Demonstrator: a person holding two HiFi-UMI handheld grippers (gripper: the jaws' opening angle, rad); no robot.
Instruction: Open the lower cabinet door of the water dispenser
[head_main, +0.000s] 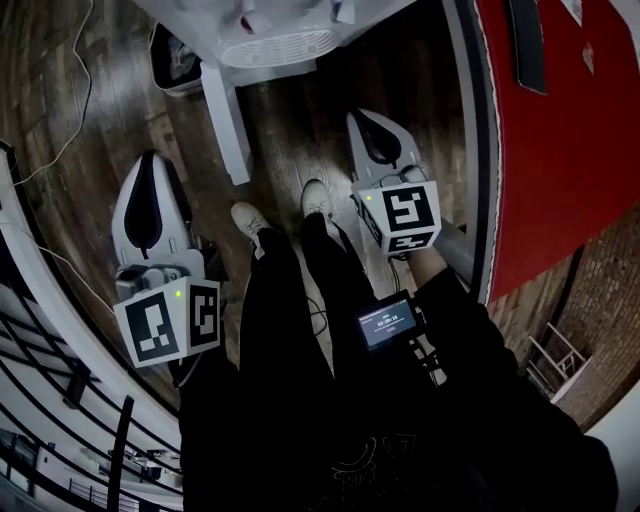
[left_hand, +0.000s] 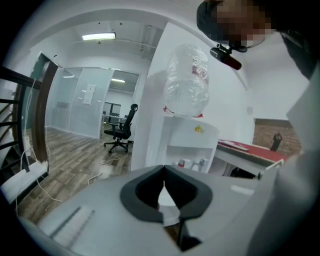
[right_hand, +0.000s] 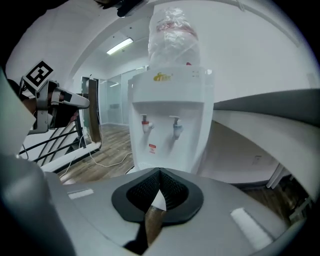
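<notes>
Claws both closed tip to tip and empty: my left claw, my right claw. Ahead of the right claw, well apart from it, stands the white plastic water dispenser, two taps showing. Its lower cabinet door is hidden there behind the claw's grey body. The left gripper view cuts off the lower half too. Only the head view shows a narrow white panel jutting from under the dispenser over the dark wood floor; cannot tell if that is the door. On top, a clear crumpled bottle shows only in the gripper views. Beside the dispenser is a red worktop, cropped at the frame edge.
</notes>
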